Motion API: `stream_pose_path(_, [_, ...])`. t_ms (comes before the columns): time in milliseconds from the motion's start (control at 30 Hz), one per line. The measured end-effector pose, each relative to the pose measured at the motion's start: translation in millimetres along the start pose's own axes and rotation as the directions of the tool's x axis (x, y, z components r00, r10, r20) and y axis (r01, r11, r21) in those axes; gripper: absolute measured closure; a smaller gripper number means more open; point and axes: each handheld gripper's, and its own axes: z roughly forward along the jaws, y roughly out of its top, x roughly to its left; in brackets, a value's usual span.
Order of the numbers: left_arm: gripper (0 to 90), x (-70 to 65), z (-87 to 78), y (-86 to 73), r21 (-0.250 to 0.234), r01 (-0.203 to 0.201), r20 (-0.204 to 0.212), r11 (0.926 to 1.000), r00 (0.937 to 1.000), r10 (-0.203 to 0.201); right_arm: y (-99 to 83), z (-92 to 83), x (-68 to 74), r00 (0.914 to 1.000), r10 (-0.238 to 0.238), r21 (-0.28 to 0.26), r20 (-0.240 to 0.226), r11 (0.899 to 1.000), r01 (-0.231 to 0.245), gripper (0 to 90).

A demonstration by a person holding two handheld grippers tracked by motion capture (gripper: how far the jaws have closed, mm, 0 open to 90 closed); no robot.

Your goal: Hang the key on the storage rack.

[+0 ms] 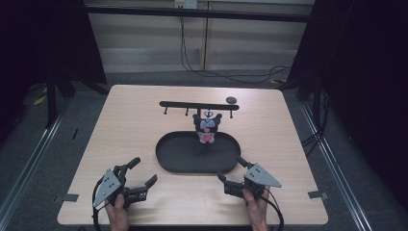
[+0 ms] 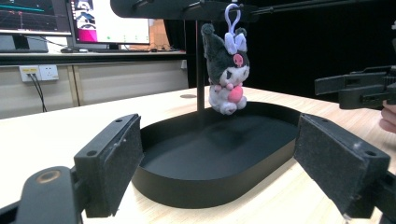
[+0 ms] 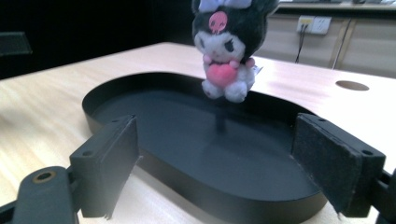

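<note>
A black-and-white plush toy (image 1: 207, 127) holding a pink heart hangs by a purple loop (image 2: 231, 16) from a black hook rack (image 1: 197, 104), over the far edge of a black oval tray (image 1: 183, 156). My left gripper (image 1: 144, 170) rests open on the table near the tray's front left, its pads (image 2: 116, 158) wide apart and nothing between them. On the front right side, my right gripper (image 1: 230, 167) is open too and faces the tray (image 3: 196, 182) and the plush toy (image 3: 226, 51). The left gripper view shows the plush toy (image 2: 226, 74), the tray (image 2: 210, 191) and the right gripper (image 2: 359, 88) off to the right.
The rack's post (image 2: 200, 60) stands behind the tray. A small dark round hole (image 1: 231, 100) sits in the tabletop behind the rack. Bare wood runs on both sides of the tray. Monitors, a wall socket and cables lie beyond the table.
</note>
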Motion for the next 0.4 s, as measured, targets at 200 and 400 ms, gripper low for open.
stream_pose_path(200, [15.3,0.0,0.0,0.0,0.000,-0.001,0.001,1.0000,1.0000,0.001,-7.5,-4.7,-0.8,0.9981,0.020,-0.073,0.058,0.997,-0.016,14.2])
stream_pose_path(400, [15.3,0.0,0.0,0.0,0.000,-0.001,0.001,1.0000,1.0000,0.001,-10.6,-10.0,-0.2,0.9977,0.020,-0.138,0.065,0.990,-0.011,13.7])
